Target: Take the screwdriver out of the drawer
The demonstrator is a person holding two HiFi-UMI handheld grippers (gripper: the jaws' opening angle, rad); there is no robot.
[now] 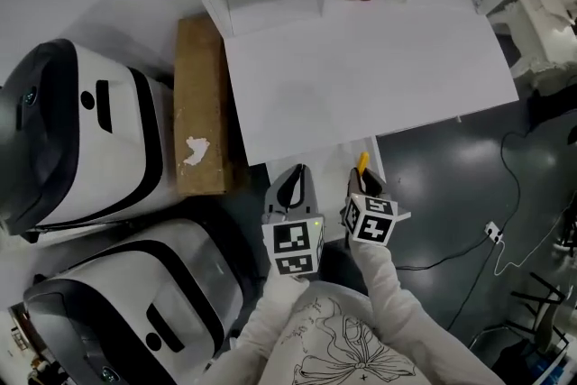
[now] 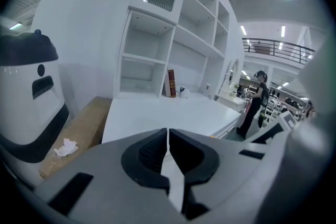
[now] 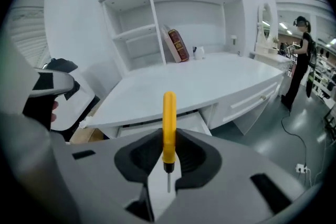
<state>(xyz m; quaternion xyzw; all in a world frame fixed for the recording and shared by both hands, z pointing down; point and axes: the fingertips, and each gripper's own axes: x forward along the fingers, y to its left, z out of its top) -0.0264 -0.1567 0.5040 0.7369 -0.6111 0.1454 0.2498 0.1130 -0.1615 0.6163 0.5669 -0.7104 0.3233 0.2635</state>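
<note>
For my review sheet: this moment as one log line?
left gripper: shut, empty | right gripper: shut on screwdriver | drawer: open | screwdriver: out of drawer

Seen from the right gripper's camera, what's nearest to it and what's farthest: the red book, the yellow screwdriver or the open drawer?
1. Screwdriver, held between its fingers.
2. Drawer, open under the desk's front edge.
3. Book, leaning at the desk's back.

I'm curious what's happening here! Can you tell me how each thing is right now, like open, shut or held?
right gripper: shut on the screwdriver
screwdriver: held by its yellow handle, out of the drawer
drawer: pulled open
left gripper: shut, empty
book: standing on the desk
</note>
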